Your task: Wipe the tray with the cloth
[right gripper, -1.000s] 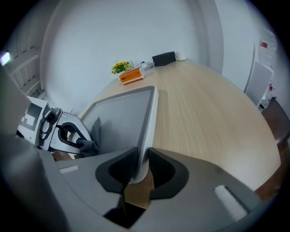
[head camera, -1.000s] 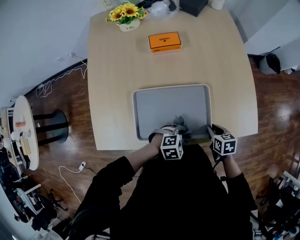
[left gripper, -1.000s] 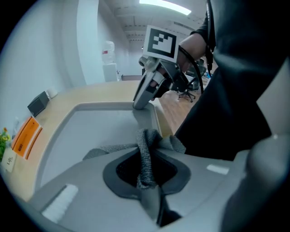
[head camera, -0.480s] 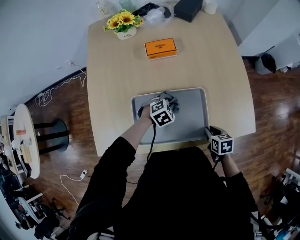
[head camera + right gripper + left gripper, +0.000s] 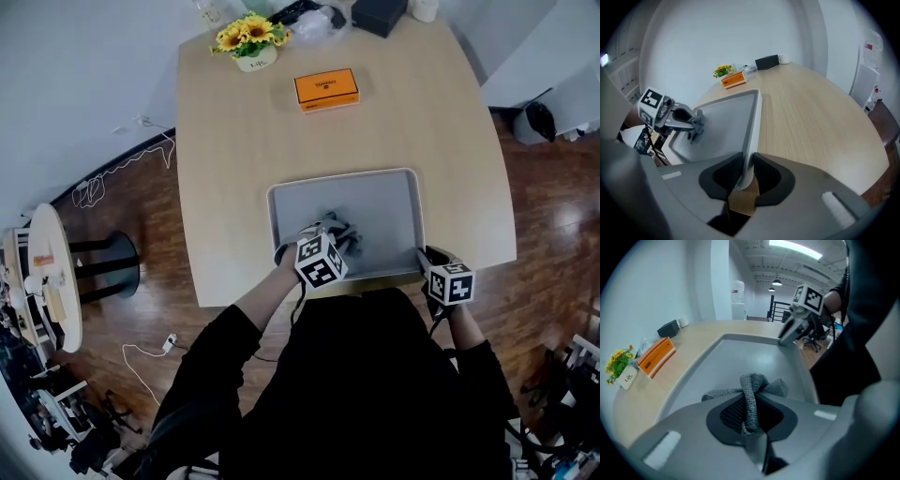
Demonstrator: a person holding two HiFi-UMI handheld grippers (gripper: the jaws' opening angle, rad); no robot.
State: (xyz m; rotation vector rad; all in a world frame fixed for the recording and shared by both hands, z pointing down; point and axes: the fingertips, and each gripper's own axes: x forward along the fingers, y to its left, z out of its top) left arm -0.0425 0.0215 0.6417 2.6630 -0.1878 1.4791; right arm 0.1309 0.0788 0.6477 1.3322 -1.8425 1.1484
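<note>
The right gripper [image 5: 427, 261] is closed on the rim of the grey tray [image 5: 380, 199] at its 5 o'clock corner. In the right gripper view [image 5: 744, 174] the thin rim is seen pinched between the 2 jaws. The left gripper [image 5: 335, 240] is held over the tray's 7 o'clock part. Its jaws are almost fully together, with a fold of the grey knitted cloth [image 5: 345, 232] clamped between them. In the left gripper view [image 5: 751, 422] the cloth [image 5: 753, 389] is seen bunched ahead of the jaws, its loose ends resting on the tray floor [image 5: 740, 355]. A black-and-white square marker is carried on each gripper's cube.

The tray is set at the 6 o'clock edge of a pale wooden table [image 5: 234, 159]. At 12 o'clock from the tray an orange box [image 5: 327, 88] is laid flat; dark print is seen on its lid, too small to be read. At 11 o'clock a white pot of yellow flowers [image 5: 251, 39] is placed; the word on the pot [image 5: 628, 378] looks like "Life". At 1 o'clock, at the far edge, a black box [image 5: 380, 13] is seen.
</note>
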